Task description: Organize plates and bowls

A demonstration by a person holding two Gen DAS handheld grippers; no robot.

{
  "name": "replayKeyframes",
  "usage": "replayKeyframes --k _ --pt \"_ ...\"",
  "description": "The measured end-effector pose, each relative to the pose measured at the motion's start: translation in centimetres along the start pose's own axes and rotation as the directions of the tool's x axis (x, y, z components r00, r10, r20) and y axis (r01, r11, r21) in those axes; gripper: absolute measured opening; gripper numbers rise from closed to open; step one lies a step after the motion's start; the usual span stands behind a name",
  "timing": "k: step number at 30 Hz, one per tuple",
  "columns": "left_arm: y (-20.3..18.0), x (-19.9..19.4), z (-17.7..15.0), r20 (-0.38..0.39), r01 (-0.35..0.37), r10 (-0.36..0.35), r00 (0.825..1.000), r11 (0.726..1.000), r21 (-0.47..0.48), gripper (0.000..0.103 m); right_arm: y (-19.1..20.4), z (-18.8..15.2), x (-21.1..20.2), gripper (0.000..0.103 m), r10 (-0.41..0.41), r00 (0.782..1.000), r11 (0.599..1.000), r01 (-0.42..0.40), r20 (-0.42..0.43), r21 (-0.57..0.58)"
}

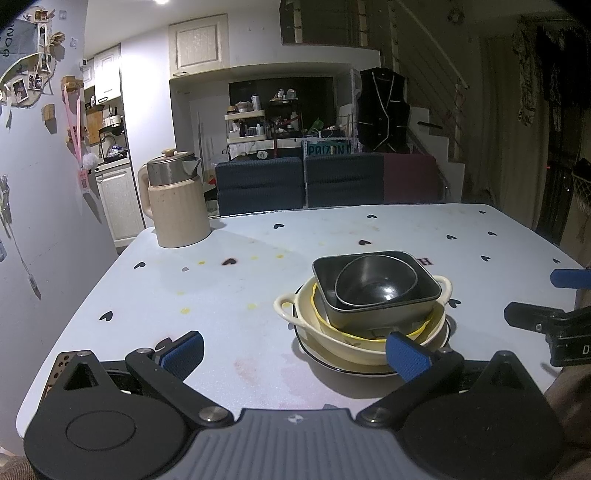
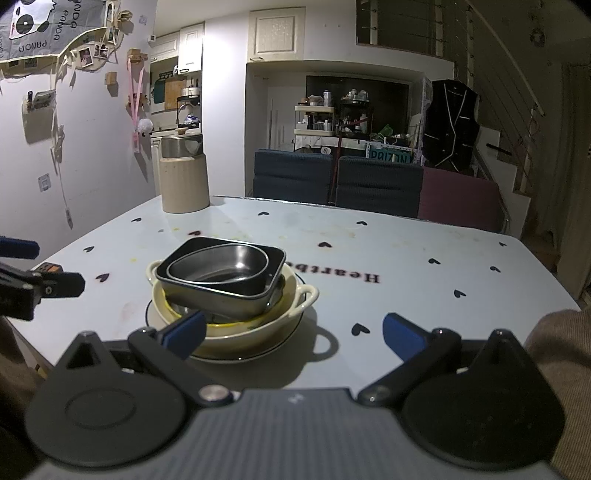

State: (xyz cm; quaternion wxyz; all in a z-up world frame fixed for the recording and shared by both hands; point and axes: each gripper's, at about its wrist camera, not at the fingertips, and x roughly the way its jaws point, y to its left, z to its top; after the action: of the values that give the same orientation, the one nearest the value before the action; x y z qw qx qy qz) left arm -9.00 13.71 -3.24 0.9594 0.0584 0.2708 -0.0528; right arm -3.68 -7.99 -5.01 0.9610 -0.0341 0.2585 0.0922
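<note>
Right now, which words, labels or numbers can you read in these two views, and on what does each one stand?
"Heartb", rest hidden by the dish stack: tablecloth, print.
"PANDA", mirrored, repeated: panda poster.
"PAIZON", end unclear: blue sign behind the chairs.
"D": right gripper body, rest cut off.
Wall photos, shelf bottles: too small to read.

The left gripper [image 1: 295,354] gaped wide above the bench [image 1: 240,295], its right finger just before the stacked dishes [image 1: 373,314]; a kettle [image 1: 175,201] stood well apart.
</note>
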Motion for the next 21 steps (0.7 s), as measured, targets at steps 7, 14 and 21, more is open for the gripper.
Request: replayKeyframes --k 7,14,21 --pt "0.00 0.00 0.00 0.000 0.001 -0.001 1.000 1.000 0.000 0.103 0.11 -0.01 -0.02 0.102 -0.001 1.000 1.000 0.001 -0.001 0.000" --pt "-0.06 -0.05 0.10 0.001 0.003 -0.003 1.000 1.000 0.000 0.103 0.12 -0.01 -0.02 0.102 -0.002 1.000 1.000 0.002 -0.002 0.000" --pt "-0.09 -0.07 0.12 0.002 0.003 -0.003 1.000 1.000 -0.002 0.103 0.06 -0.01 -0.03 0.102 -0.001 1.000 1.000 0.001 -0.002 -0.001"
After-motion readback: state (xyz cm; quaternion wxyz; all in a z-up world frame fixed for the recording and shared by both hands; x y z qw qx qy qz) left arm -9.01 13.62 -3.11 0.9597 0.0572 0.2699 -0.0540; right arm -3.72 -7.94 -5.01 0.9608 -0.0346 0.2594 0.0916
